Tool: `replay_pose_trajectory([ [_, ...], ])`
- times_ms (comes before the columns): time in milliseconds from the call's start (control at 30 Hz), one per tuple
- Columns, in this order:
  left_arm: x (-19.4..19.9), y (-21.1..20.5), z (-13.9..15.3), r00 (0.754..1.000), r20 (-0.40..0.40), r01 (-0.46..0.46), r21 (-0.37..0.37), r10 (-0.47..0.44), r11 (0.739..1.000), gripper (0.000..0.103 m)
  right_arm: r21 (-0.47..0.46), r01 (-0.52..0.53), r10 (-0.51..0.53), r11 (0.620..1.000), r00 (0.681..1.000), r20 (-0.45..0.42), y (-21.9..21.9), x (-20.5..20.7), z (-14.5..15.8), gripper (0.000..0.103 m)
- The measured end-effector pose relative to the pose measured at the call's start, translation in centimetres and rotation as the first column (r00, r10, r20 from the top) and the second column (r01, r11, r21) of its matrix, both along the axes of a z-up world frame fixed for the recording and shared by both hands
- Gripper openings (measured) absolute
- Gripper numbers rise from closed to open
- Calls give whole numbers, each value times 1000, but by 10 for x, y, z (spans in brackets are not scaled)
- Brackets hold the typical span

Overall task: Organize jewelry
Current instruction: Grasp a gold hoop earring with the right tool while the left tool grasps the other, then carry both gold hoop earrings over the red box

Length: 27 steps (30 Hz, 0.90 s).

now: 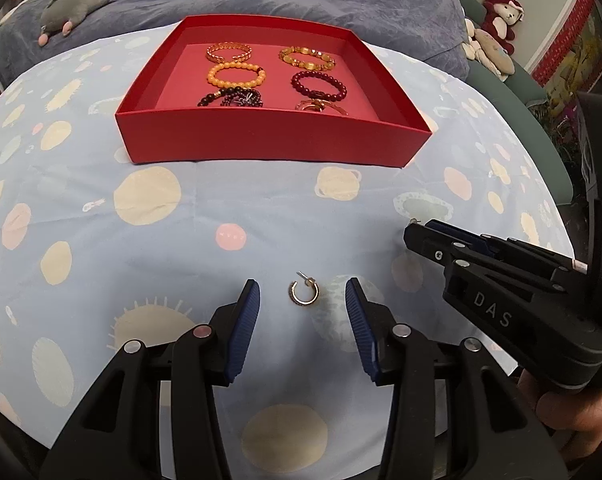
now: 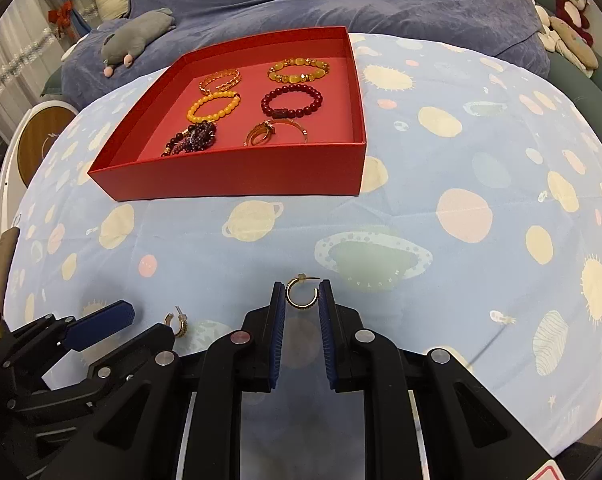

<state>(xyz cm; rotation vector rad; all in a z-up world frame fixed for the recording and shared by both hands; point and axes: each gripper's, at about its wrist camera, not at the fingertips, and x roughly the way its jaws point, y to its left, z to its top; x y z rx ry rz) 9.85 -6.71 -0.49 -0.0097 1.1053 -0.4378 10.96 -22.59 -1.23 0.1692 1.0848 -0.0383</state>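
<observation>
While both grippers straddle hoops (tray (image 1: pixel 269 142) far), cloth spreads.

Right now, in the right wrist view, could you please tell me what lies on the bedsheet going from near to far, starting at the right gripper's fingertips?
Right gripper, closed around the gold hoop earring → green ringed planet print → red box → dark red bead bracelet → grey plush toy.

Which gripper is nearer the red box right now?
Neither clearly. The left gripper and right gripper both sit well short of the red box, each straddling its own gold hoop earring on the bedsheet.
</observation>
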Motion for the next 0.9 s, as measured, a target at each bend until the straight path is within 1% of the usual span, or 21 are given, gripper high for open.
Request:
replay_pose_trajectory([
  [100,0,-5,-7,1000,-9,7,20,-6,1000,38,4,0,0,1000,1000,-2,0,-2,-1,16],
  [133,0,-5,-8,1000,-12,7,22,-7,1000,34,5,-1,1,1000,1000,-2,-1,-2,-2,16],
  [167,0,-5,-10,1000,-17,7,26,-6,1000,32,7,0,0,1000,1000,-2,-1,-2,-2,16],
  [300,1,-6,-12,1000,-3,7,41,-7,999,29,11,2,-2,1000,1000,-4,0,-1,-3,16],
  [400,3,-6,-12,1000,2,6,46,-6,999,23,13,2,-2,1000,1000,-6,1,-1,-4,16],
  [467,4,-6,-13,1000,4,5,50,-5,999,15,14,2,-1,1000,1000,-9,1,-2,-4,16],
  [633,4,-6,-13,1000,5,14,48,-14,999,13,19,-3,3,1000,1000,-11,3,-3,-4,16],
  [700,3,-5,-12,1000,5,14,48,-15,999,7,20,-6,6,1000,1000,-8,5,-3,-2,16],
  [733,3,-6,-12,1000,0,14,48,-14,999,2,21,-7,8,1000,1000,-7,6,-4,-2,16],
  [800,3,-4,-11,1000,-8,9,45,-8,999,2,23,-11,11,1000,1000,-3,8,-5,0,16],
  [900,3,-3,-9,1000,0,7,46,-7,999,2,22,-17,17,1000,1000,0,10,-7,2,16],
])
